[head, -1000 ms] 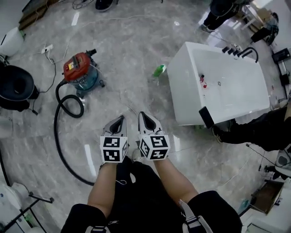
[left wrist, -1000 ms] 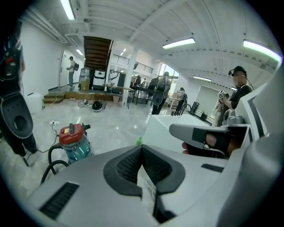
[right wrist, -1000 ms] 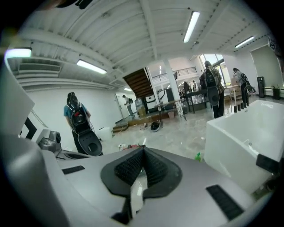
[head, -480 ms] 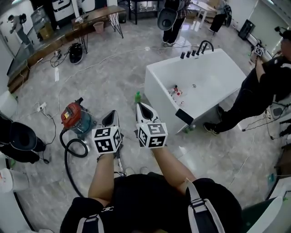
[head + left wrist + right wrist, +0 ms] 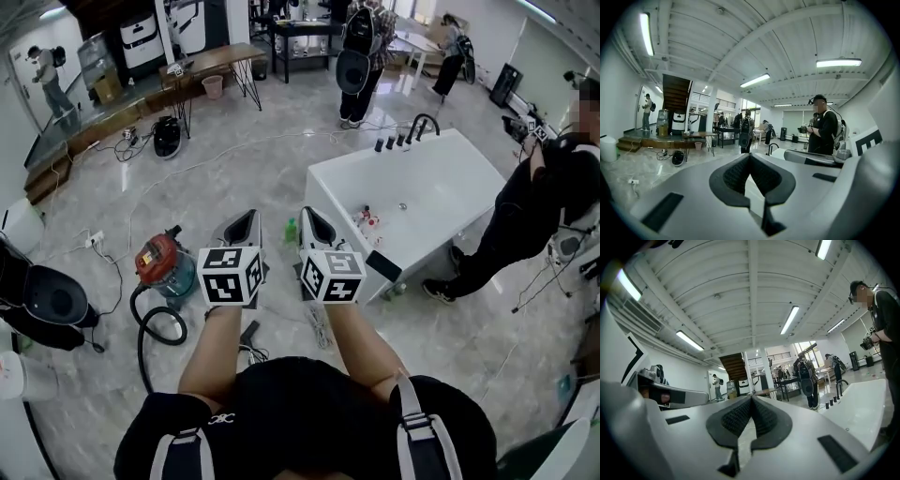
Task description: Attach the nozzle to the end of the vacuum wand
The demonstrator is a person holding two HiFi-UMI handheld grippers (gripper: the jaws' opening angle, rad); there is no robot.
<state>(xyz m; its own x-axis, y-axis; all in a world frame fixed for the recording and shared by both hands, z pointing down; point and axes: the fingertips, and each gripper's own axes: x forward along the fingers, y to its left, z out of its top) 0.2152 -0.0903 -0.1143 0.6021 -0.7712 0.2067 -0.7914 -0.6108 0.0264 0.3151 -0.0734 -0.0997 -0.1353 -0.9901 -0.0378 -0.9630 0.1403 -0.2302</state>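
Observation:
Both grippers are held up side by side in front of me, level and empty. My left gripper (image 5: 247, 219) is shut, its dark pads meeting at the tip (image 5: 749, 157). My right gripper (image 5: 308, 215) is shut too, pads together (image 5: 751, 399). On the floor below them stands a red vacuum cleaner (image 5: 160, 262) with a black hose (image 5: 150, 328) curling toward me. A grey wand-like piece (image 5: 319, 329) and a small black part (image 5: 249, 332) lie on the floor near my arms; I cannot tell which is the nozzle.
A white bathtub (image 5: 441, 187) with black taps stands to the right, a green bottle (image 5: 291, 228) at its near corner. A person in black (image 5: 534, 202) stands at the right, another (image 5: 361, 56) beyond the tub. Tables and gear line the far wall.
Both grippers have risen from low over the floor to level, still shut. The head view has lifted from the floor to take in the room.

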